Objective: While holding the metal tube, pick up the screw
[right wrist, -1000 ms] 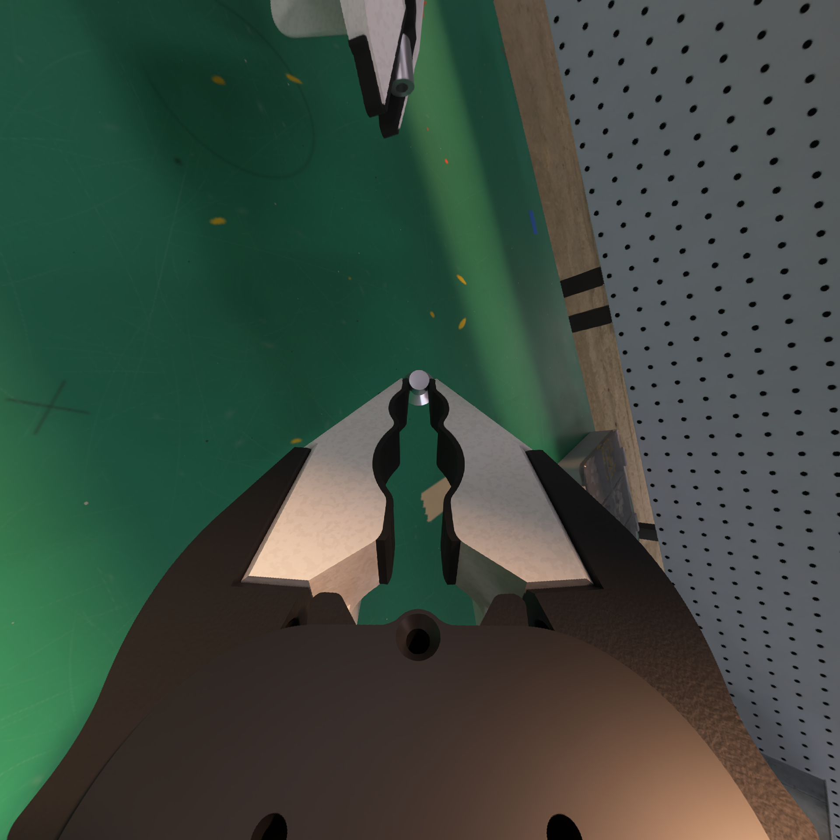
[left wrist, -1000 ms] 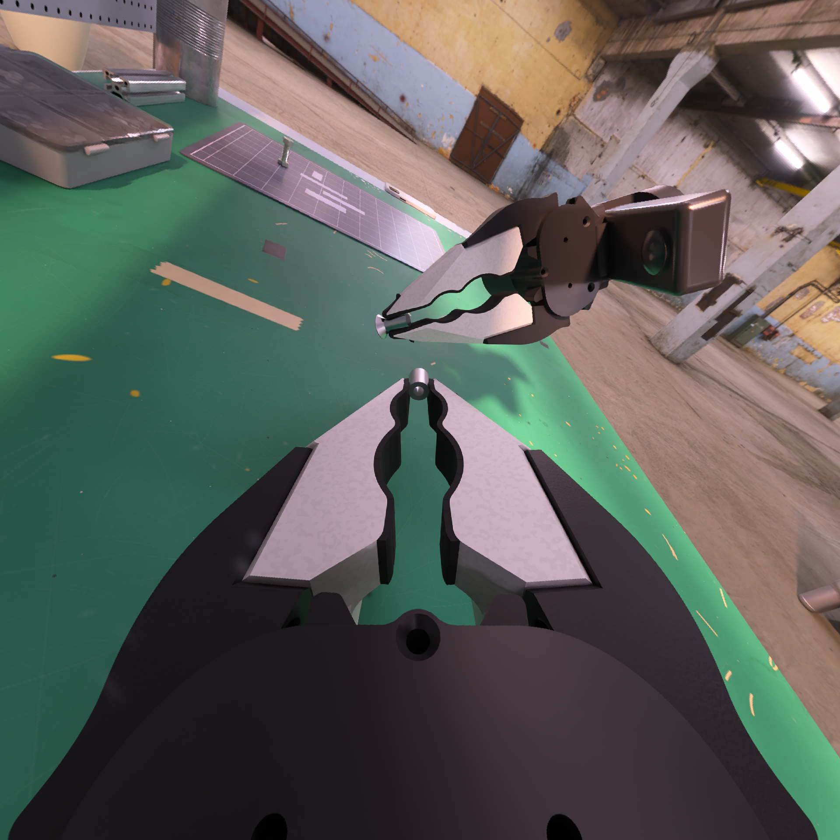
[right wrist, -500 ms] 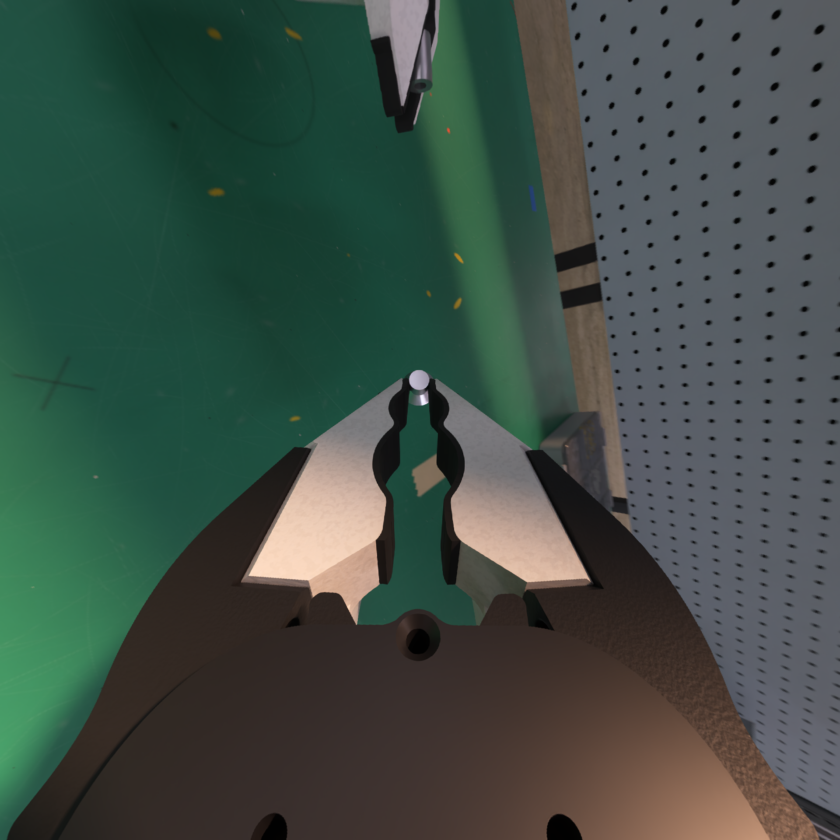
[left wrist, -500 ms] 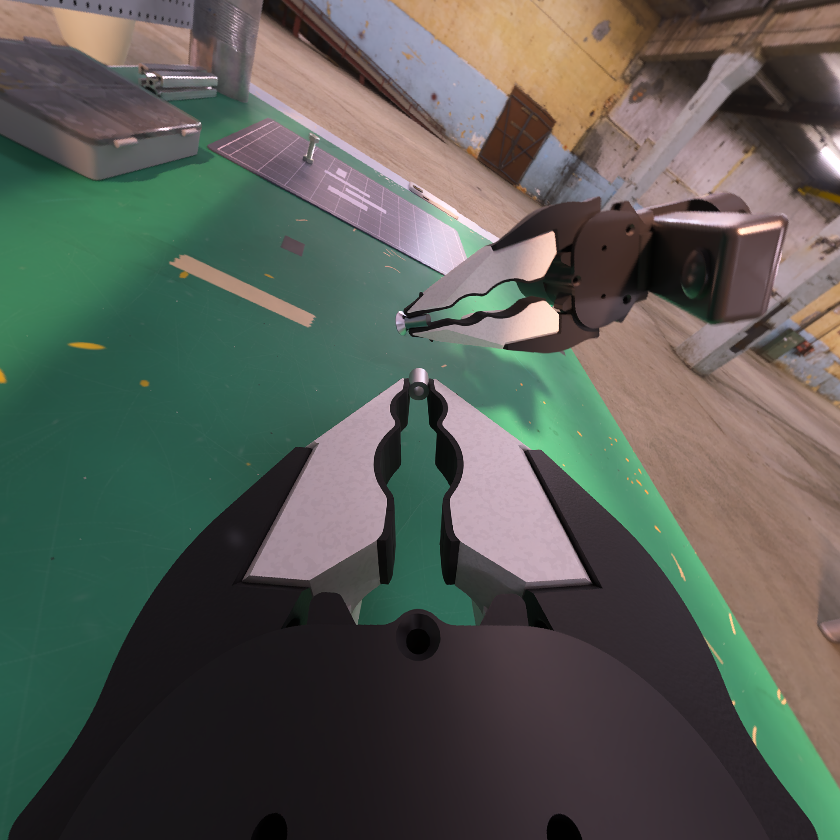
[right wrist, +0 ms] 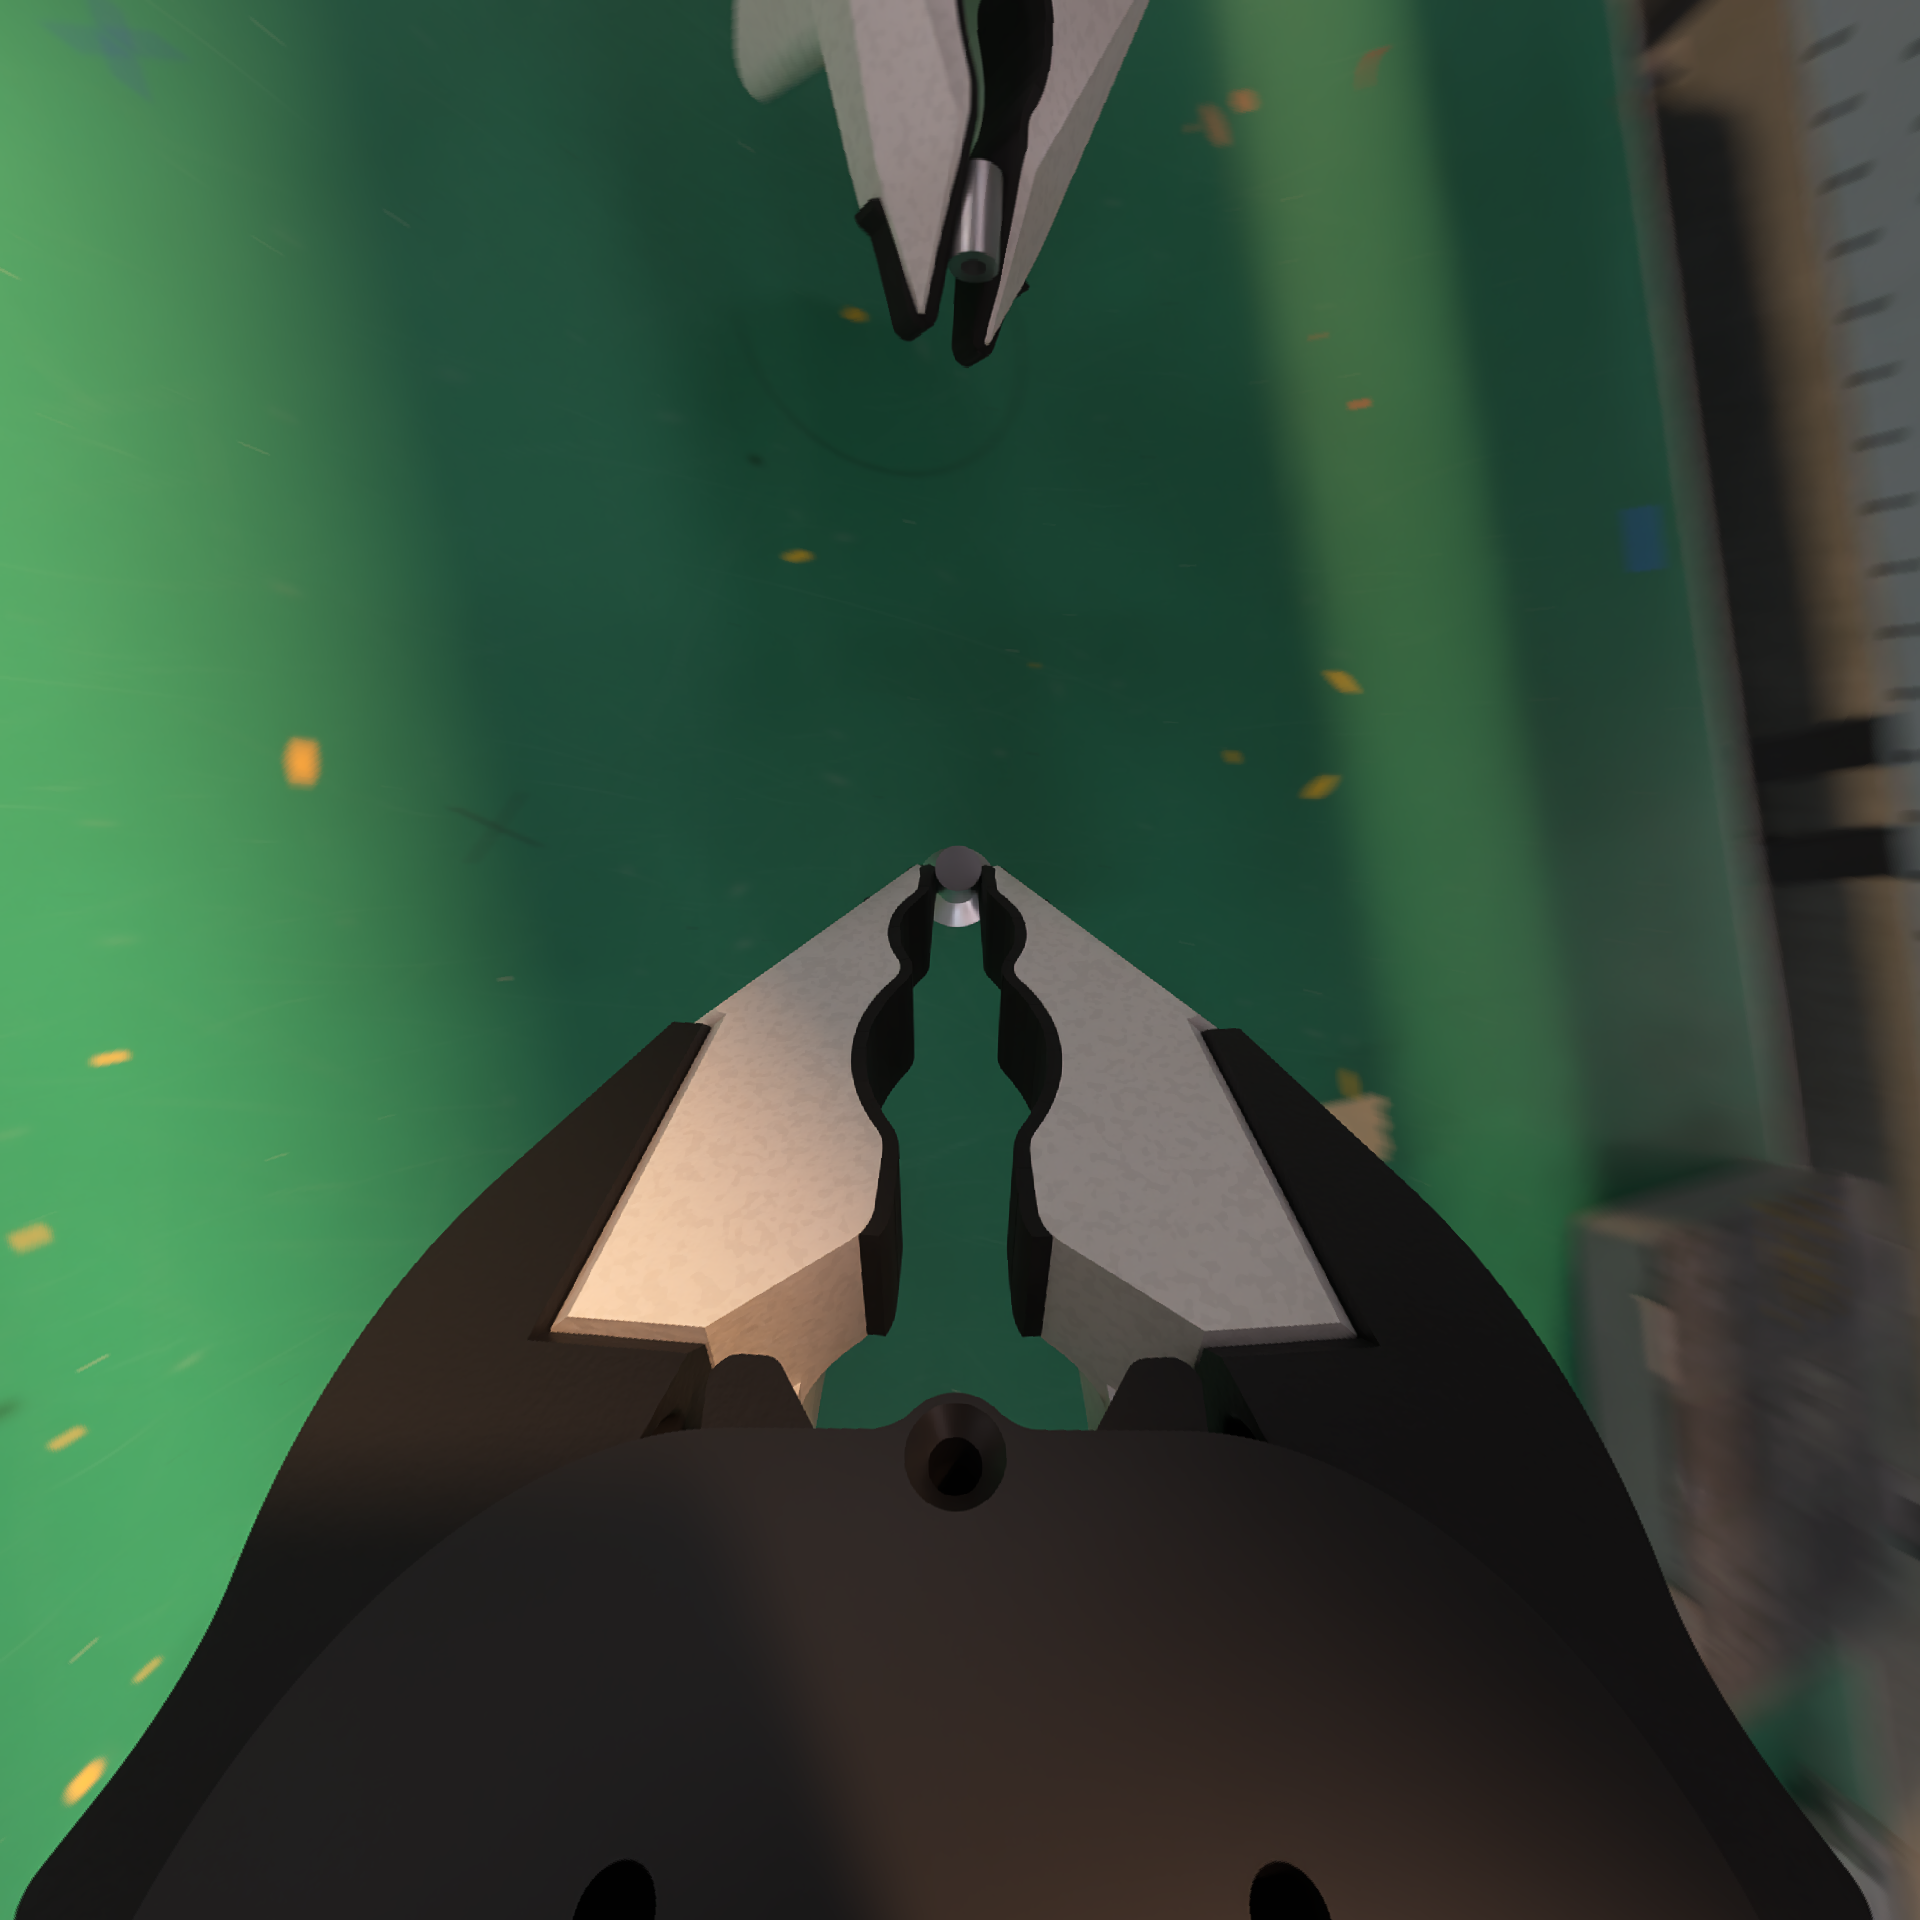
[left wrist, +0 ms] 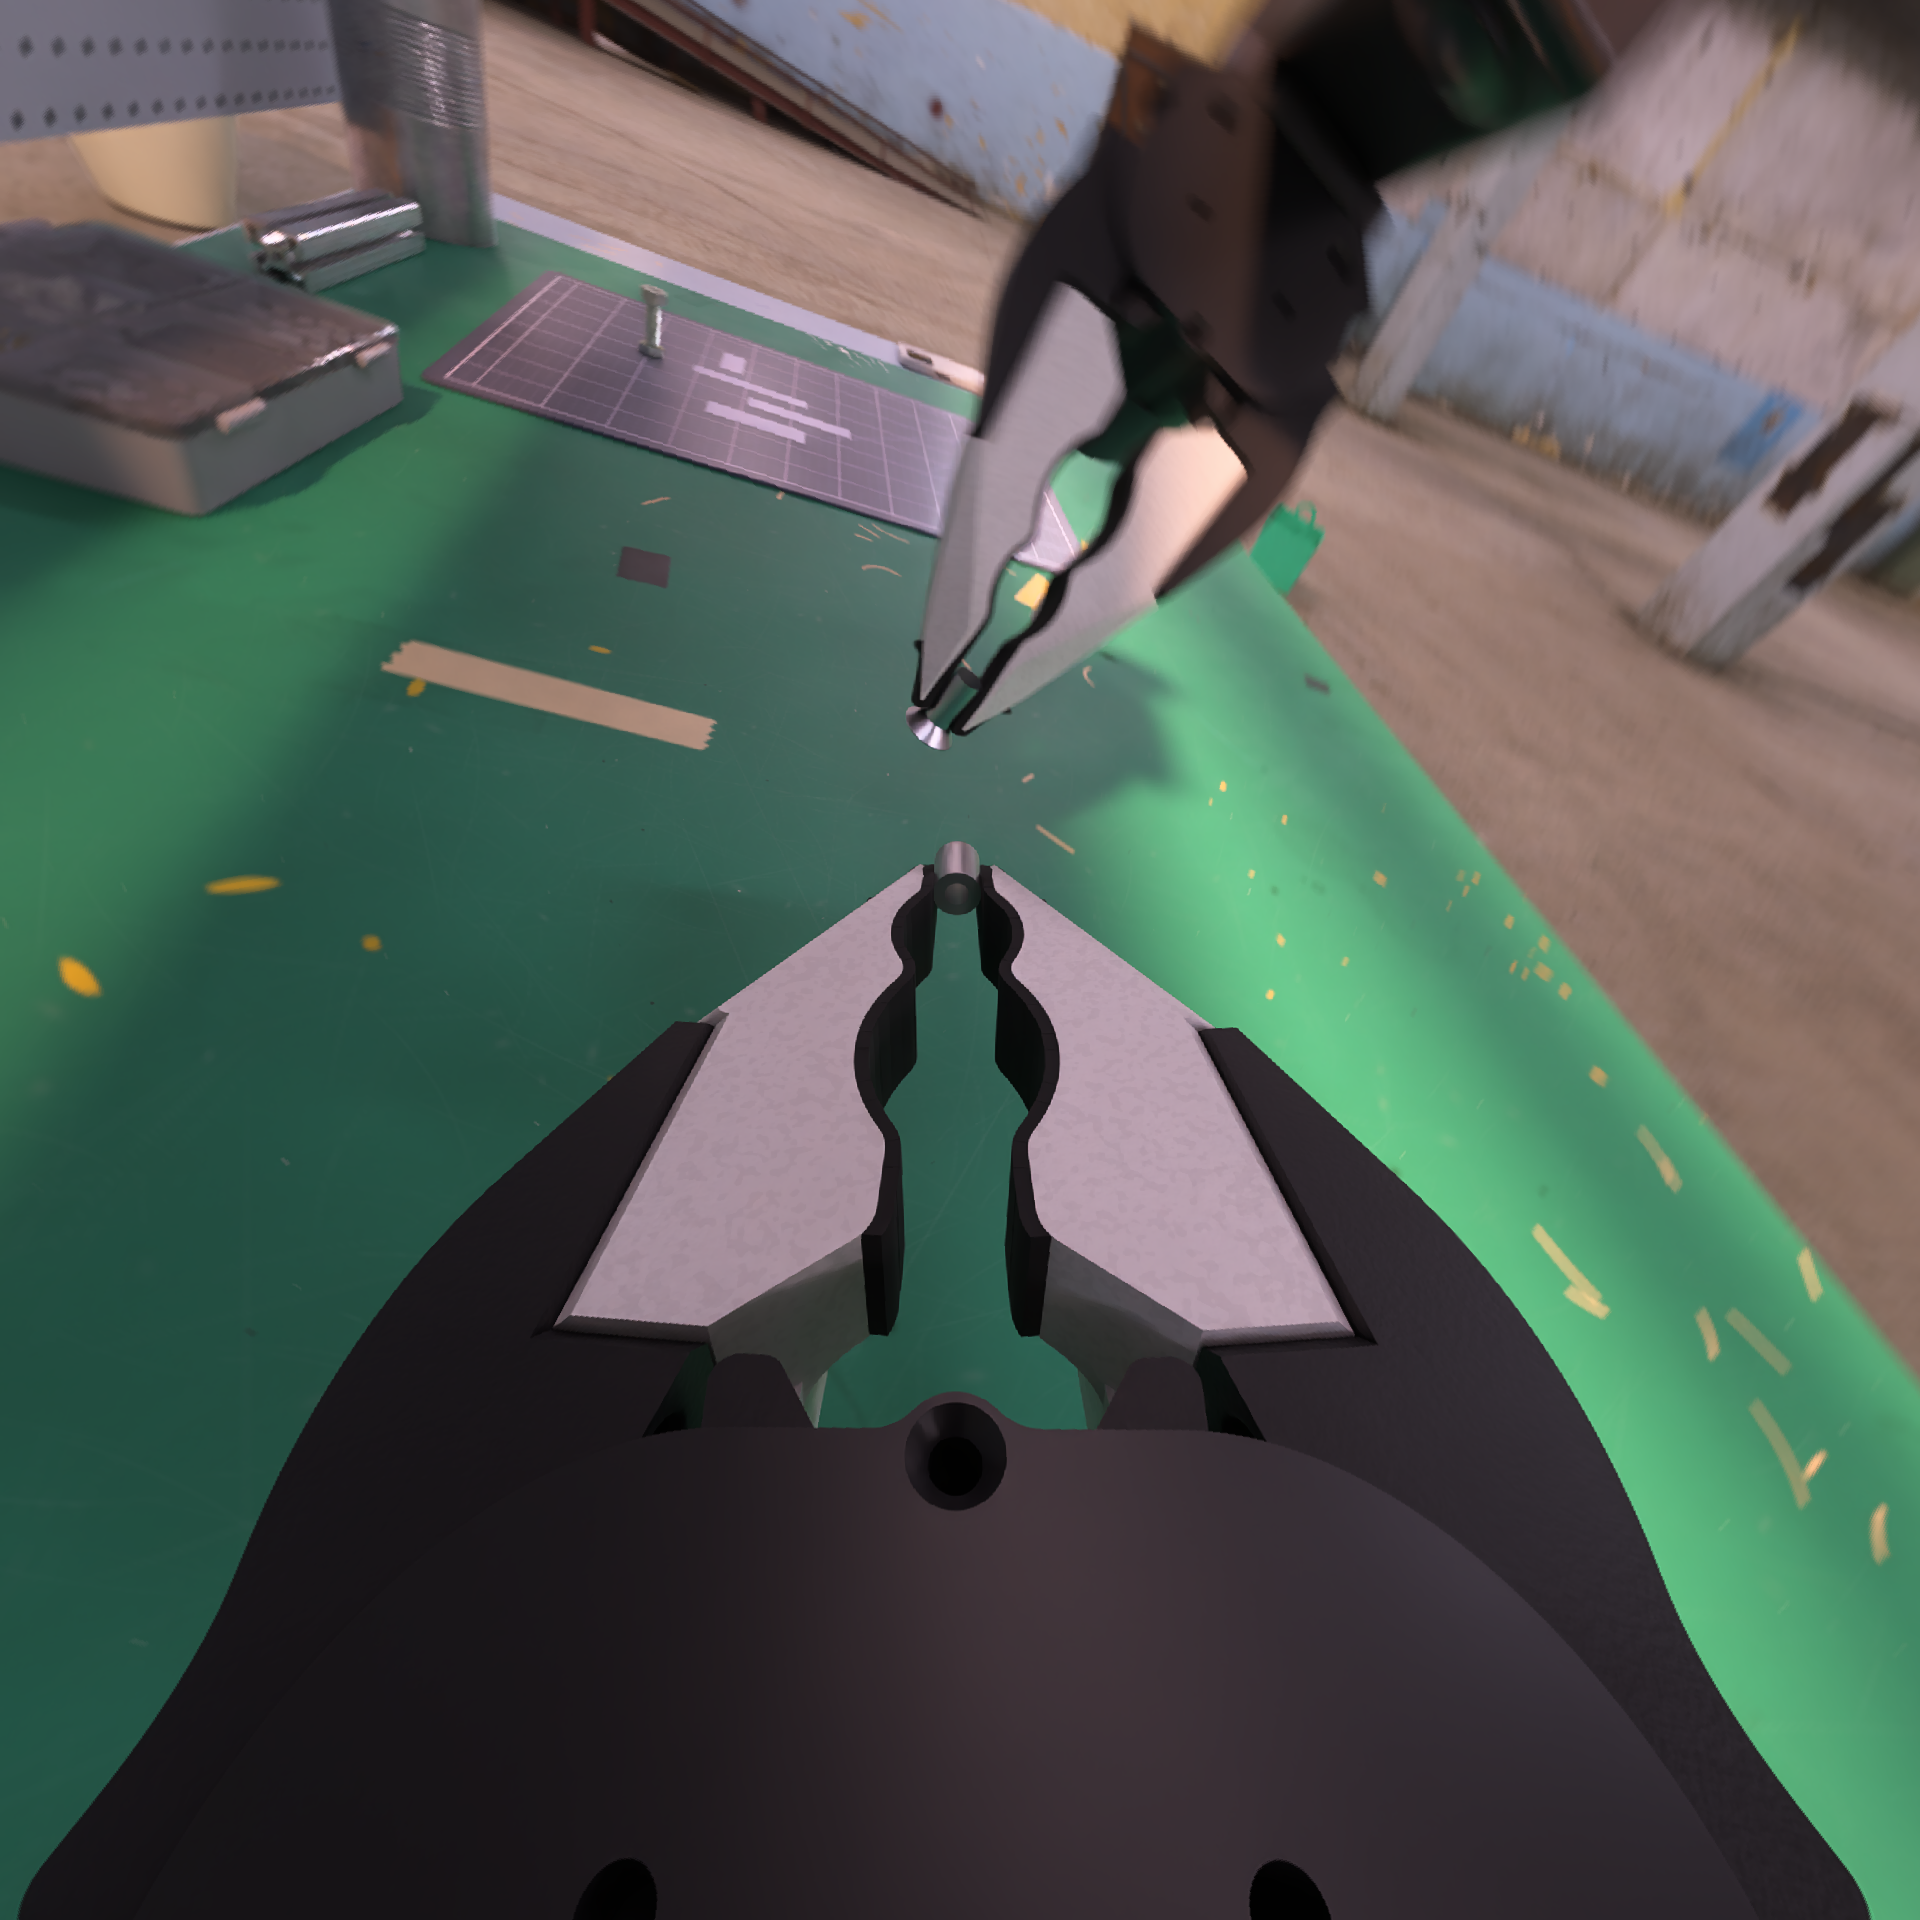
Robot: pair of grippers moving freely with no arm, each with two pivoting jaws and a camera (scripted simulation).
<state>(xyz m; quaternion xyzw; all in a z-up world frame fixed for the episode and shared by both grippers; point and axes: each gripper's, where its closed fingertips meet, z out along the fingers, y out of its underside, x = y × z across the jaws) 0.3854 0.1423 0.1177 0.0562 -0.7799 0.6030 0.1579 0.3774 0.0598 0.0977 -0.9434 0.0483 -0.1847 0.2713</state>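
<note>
My left gripper (left wrist: pixel 957 891) is shut on a short metal tube (left wrist: pixel 957 883), gripped at the fingertips, hollow end toward the camera. It also shows in the right wrist view (right wrist: pixel 951 312) at the top, with the tube (right wrist: pixel 977 223) between its fingers. My right gripper (right wrist: pixel 957 883) is shut on a small countersunk screw (right wrist: pixel 957 871), head outward. In the left wrist view the right gripper (left wrist: pixel 940 717) points steeply down above the green mat (left wrist: pixel 312 1039), with the screw head (left wrist: pixel 932 730) at its tips, just beyond my left fingertips.
A grey metal case (left wrist: pixel 177 395) sits at the far left. A dark gridded mat (left wrist: pixel 748 416) carries a second upright bolt (left wrist: pixel 651 322). A tape strip (left wrist: pixel 551 694) lies on the mat. A pegboard wall (right wrist: pixel 1860 416) stands right in the right wrist view.
The right gripper has swung from lying level to pointing steeply down, with the screw still in it. The left gripper has turned a little and come closer to it, tube held.
</note>
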